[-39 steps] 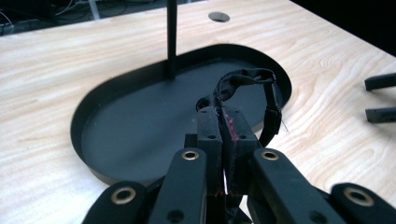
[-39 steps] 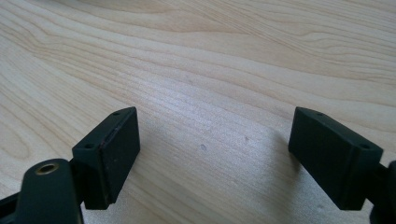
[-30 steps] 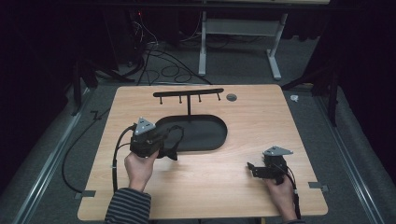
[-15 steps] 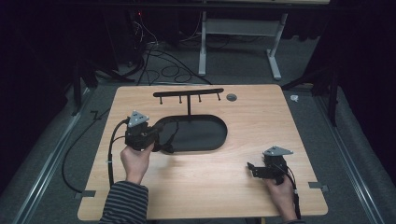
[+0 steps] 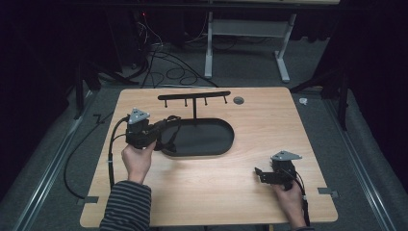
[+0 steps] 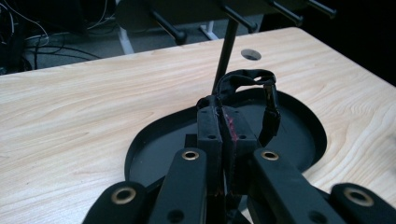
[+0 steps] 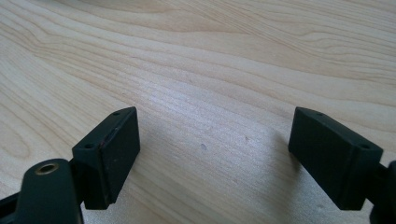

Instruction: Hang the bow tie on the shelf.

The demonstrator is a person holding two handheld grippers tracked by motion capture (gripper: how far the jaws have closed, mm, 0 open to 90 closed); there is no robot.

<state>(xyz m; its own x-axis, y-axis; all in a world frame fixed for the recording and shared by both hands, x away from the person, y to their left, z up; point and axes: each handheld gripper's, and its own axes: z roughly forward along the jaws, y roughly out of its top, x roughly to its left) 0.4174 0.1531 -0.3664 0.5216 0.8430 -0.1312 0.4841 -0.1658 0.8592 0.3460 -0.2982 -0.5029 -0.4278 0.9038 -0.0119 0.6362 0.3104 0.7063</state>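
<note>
Two claws are working over the desk [image 5: 207, 183]. Left claw [image 6: 223, 122] is clenching a black strap [image 6: 252, 79] and has been lifting it away from the person, over the black tray [image 5: 211, 139], toward the peg rack [image 5: 194, 96], probably for hanging. Right claw [image 7: 212, 154] is resting released, well apart.

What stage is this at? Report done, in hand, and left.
Done: the left gripper is shut on a black strap, lifted above the black tray. In hand: it holds the strap near the stand's post, below the pegs of the hook stand. Left: nothing hangs on the pegs. The right gripper rests open over bare table.
</note>
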